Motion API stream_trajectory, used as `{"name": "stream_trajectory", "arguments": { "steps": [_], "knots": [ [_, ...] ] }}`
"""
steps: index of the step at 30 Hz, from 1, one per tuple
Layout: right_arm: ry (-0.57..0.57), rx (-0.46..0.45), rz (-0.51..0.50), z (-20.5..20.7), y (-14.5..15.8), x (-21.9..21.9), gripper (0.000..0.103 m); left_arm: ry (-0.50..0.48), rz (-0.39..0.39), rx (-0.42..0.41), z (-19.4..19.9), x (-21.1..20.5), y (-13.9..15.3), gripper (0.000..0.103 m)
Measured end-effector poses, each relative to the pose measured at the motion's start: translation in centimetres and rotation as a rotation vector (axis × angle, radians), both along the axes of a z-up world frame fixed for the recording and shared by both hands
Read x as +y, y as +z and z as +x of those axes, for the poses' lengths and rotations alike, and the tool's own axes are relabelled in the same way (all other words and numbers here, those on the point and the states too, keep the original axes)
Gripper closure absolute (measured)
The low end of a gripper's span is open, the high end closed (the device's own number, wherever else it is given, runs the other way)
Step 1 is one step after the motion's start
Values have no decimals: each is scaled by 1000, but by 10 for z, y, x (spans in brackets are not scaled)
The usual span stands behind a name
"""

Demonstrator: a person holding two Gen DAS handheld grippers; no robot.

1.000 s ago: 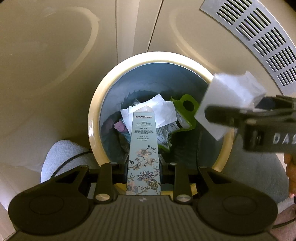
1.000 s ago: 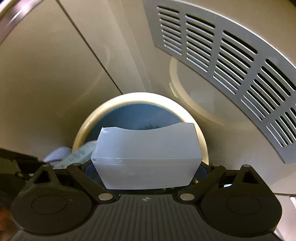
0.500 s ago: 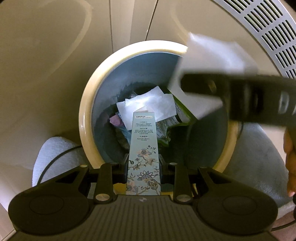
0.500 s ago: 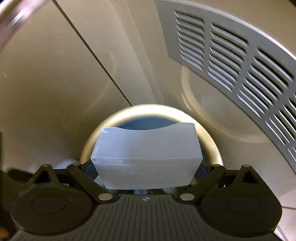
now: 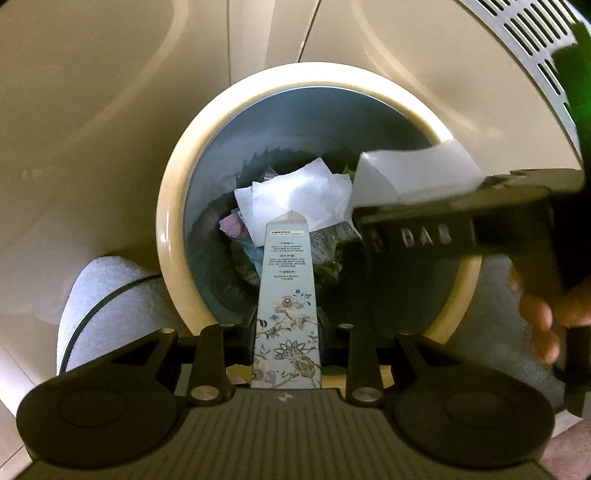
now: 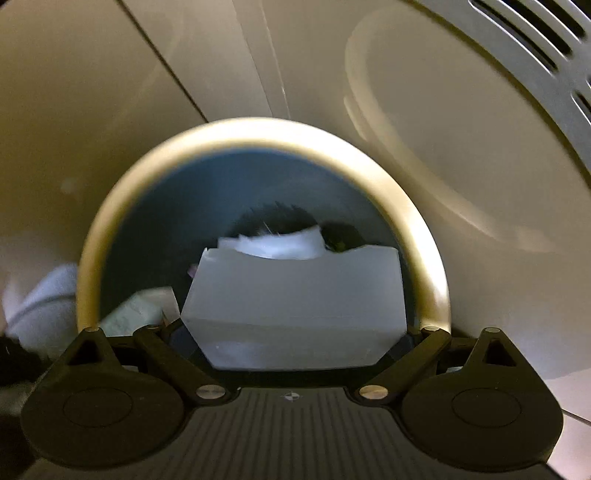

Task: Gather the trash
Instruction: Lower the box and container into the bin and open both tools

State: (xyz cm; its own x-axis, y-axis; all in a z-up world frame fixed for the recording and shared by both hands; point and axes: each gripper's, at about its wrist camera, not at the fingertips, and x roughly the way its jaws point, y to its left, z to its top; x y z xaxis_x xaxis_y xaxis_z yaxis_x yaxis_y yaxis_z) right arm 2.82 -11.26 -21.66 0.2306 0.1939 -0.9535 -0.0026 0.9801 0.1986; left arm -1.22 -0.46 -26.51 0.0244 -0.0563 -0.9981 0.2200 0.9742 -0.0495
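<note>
The left tongs are closed on a long thin box with flowers printed on it. The box is pale blue and has small lines of writing near its far end. It sticks straight out from the tongs and points down into the trash bin. The right tongs are closed on a see-through plastic box that looks milky white. In the left wrist view these right tongs come in from the right side, a bit blurry, and hold the plastic box over the right part of the bin's mouth. The person's fingers show near the handle at the right edge. The bin is round, with a cream rim and a blue-gray inside. At the bottom of it lies crumpled white paper, with something purple just to its left and a printed wrapper beside it. In the right wrist view the bin rim curves over the plastic box, and the white paper peeks out just past the box's top edge. The bin stands on a shiny tan floor. A gray vent grille with slots is in the top right corner. A soft white thing with a black cable across it lies beside the bin on the left.
</note>
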Motion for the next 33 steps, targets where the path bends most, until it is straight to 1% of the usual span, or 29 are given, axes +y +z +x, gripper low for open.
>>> {"name": "stream_trajectory", "arguments": {
  "steps": [6,8,11,13,24,25,26,27,28,29,30,33],
  "knots": [
    [42,11,-22,-11,8,1,6,-5,2,7,3,-1,-5,71],
    [44,8,-23,-11,12,0,6,2,3,7,4,-1,-6,71],
    [48,1,-30,-10,9,-5,6,7,3,3,7,-1,-6,71],
    [51,-2,-27,-13,13,-7,6,9,2,4,8,-2,-6,71],
    [45,-7,-25,-11,14,-9,6,-10,16,-3,10,-7,-2,71],
    [40,-7,-22,-11,14,-10,6,-9,18,-9,10,-7,0,68],
    [33,-8,-16,-10,13,-11,6,-7,20,-11,10,-8,2,47],
    [22,-10,-8,-9,13,-12,5,1,25,-15,11,-8,5,13],
    [9,-12,2,-9,14,-14,5,13,34,-30,10,-8,8,1],
    [-5,-12,15,-9,15,-16,3,21,34,-59,9,-8,14,0],
    [-17,-10,28,-8,16,-18,1,17,32,-68,9,-8,18,0],
    [-28,-27,57,-9,21,-22,0,-2,22,-44,9,-7,24,0]
  ]
}}
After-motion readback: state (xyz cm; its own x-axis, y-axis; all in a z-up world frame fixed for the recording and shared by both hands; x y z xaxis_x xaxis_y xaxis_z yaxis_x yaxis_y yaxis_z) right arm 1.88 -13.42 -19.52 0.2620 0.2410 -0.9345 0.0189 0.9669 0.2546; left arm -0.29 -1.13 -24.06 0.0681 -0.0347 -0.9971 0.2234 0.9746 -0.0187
